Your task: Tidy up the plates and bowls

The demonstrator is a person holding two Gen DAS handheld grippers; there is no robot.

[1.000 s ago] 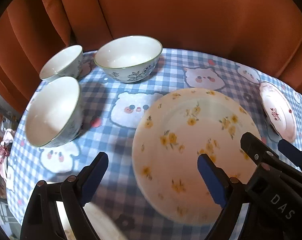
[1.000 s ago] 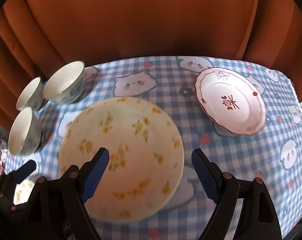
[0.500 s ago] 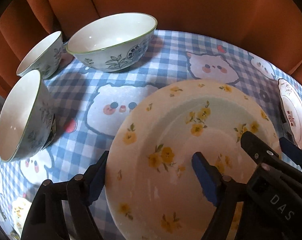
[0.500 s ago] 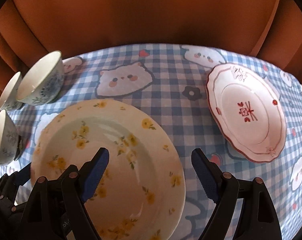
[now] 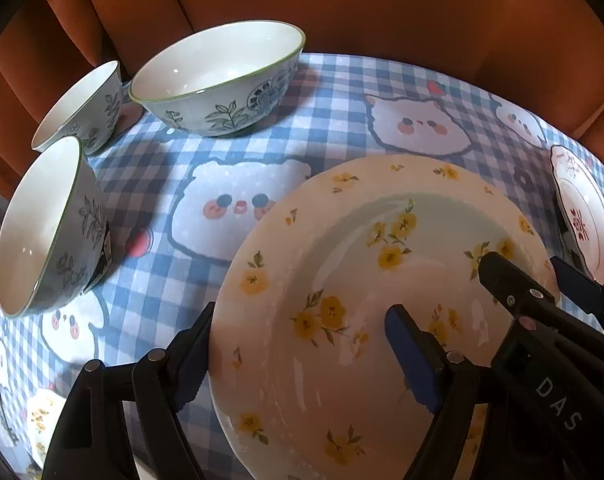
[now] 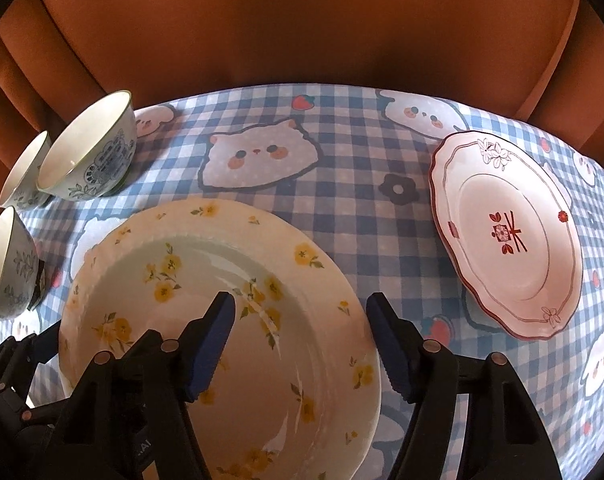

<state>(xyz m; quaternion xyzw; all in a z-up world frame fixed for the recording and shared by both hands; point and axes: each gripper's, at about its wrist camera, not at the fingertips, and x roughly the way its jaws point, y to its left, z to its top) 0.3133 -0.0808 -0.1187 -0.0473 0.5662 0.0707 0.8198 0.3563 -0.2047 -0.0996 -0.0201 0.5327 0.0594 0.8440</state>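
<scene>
A cream plate with yellow flowers (image 5: 342, 264) (image 6: 205, 280) lies on the checked tablecloth. My left gripper (image 5: 302, 356) is open and straddles the plate's left rim, one finger outside, one over the plate. My right gripper (image 6: 302, 344) is open and straddles its right rim the same way. A white plate with red trim (image 6: 510, 236) (image 5: 586, 216) lies to the right. Three white bowls with blue-green leaf prints stand at the left: a large one (image 5: 217, 80) (image 6: 89, 152) and two smaller ones (image 5: 45, 228) (image 5: 81, 108).
An orange curtain (image 6: 302, 28) hangs right behind the table's far edge. The blue checked cloth (image 6: 342, 184) has cat prints. Another yellow-flowered dish (image 5: 39, 420) shows partly at the lower left edge of the left wrist view.
Both grippers have moved forward and lower, coming in over the yellow-flowered plate's two sides. The right gripper's fingers have narrowed somewhat. The plate and bowls have not shifted.
</scene>
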